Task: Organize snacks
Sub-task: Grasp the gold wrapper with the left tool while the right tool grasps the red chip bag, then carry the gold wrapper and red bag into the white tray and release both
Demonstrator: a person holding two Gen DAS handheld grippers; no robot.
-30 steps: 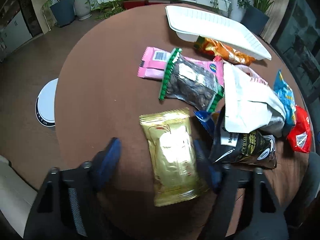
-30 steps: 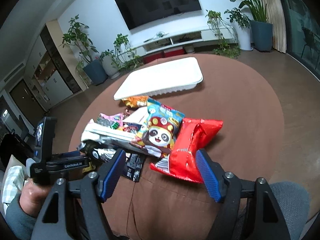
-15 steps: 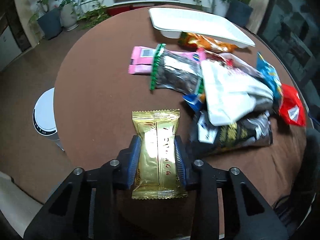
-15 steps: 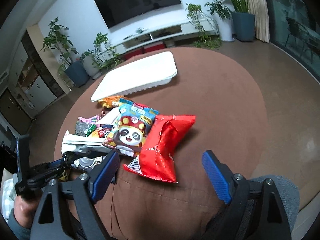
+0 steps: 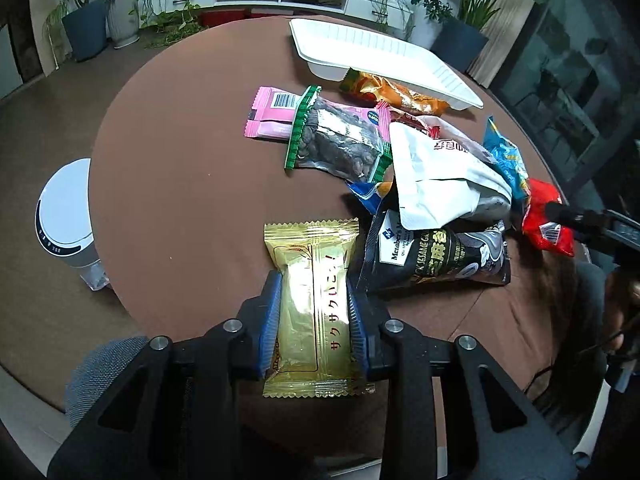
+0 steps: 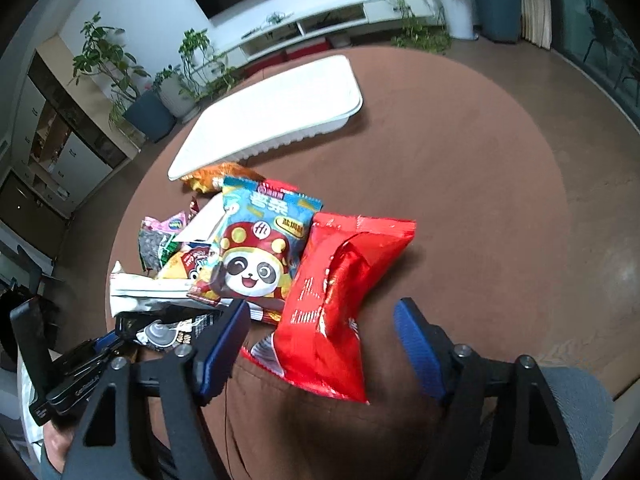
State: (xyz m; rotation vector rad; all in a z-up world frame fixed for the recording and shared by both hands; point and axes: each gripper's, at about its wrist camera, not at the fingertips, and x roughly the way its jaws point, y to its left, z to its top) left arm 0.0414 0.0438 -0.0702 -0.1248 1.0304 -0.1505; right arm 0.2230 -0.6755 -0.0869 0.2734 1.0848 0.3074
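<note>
The left tongs [image 5: 312, 320] were clamped on the gold snack packet [image 5: 314, 308], both blue pads pressed to its long sides at the near edge of the round brown tabletop [image 5: 180, 168]; whether the packet was lifted clear I could not tell. The right tongs [image 6: 320, 340] stood wide apart and closing, with the near end of the red bag [image 6: 340, 300] between them, the pads not touching it. To its left the panda packet [image 6: 256, 252] overlapped a heap whose lower packets were mostly covered. A white tray [image 6: 276, 112] lay at the far side, its rim hiding part of an orange packet [image 6: 216, 174].
</note>
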